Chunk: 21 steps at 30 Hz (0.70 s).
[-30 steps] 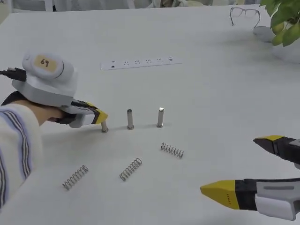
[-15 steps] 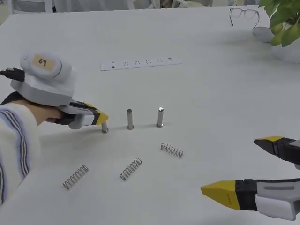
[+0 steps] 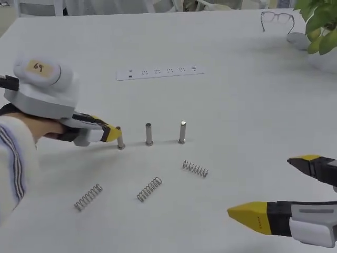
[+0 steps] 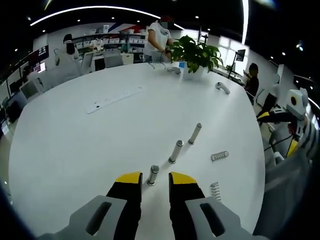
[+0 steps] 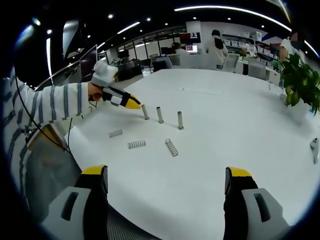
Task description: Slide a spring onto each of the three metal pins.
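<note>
Nothing among the task's things has changed place since a second ago. The whole head view has slid a little with the headset, and the left gripper stays at the same pin as before.

Three metal pins stand upright in a short row on the white table: the left pin, the middle pin and the right pin. Each is apart from its neighbour, and all are bare. Three springs lie flat on the table, nearer the person than the row. They are the left spring, the middle spring and the right spring, which lies just in front of the right pin. The springs are apart from one another and from the pins.

The left gripper, held in a hand that comes out of a striped sleeve, reaches in low from the left with its yellow tips at the left pin. In the left gripper view its jaws stand a little apart with that pin in the gap between the tips. A strip of table shows on either side of the pin, so they are not clamped on it. The right gripper hovers at the near right, well apart from pins and springs, with its jaws spread wide and holding nothing.

Beyond the pins a white power strip lies flat on the table. At the far right corner are a pair of glasses and a leafy plant.
</note>
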Motion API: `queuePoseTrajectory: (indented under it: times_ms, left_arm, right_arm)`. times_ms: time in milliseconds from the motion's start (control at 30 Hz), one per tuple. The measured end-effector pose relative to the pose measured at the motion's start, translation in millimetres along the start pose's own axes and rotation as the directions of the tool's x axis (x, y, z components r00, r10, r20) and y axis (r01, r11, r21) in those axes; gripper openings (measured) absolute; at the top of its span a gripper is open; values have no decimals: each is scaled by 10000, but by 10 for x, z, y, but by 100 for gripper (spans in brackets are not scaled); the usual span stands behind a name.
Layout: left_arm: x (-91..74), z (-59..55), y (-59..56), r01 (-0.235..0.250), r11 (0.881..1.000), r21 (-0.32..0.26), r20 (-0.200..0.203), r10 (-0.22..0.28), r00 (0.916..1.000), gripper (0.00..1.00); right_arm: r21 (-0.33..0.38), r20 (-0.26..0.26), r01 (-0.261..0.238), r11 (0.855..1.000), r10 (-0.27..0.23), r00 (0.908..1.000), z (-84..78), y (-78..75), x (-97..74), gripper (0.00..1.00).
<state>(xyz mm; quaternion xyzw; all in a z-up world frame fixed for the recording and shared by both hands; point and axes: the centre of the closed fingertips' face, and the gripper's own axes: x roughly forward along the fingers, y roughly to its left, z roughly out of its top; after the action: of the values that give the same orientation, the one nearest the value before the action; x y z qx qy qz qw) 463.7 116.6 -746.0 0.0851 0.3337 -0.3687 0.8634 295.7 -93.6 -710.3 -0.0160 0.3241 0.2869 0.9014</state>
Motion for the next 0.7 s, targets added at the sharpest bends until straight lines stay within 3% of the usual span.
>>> queuePoseTrajectory:
  times_ms: [400, 700]
  left_arm:
    - [-154, -183, -74, 34, 9996, -297, -146, -38, 9999, 14]
    - [-273, -271, -233, 240, 9970, -737, 170, -228, 9996, 15]
  right_arm:
    - [-97, -76, -104, 9999, 103, 9999, -18, 32, 9, 95]
    - [-204, -168, -179, 9996, 176, 9997, -23, 49, 0, 95]
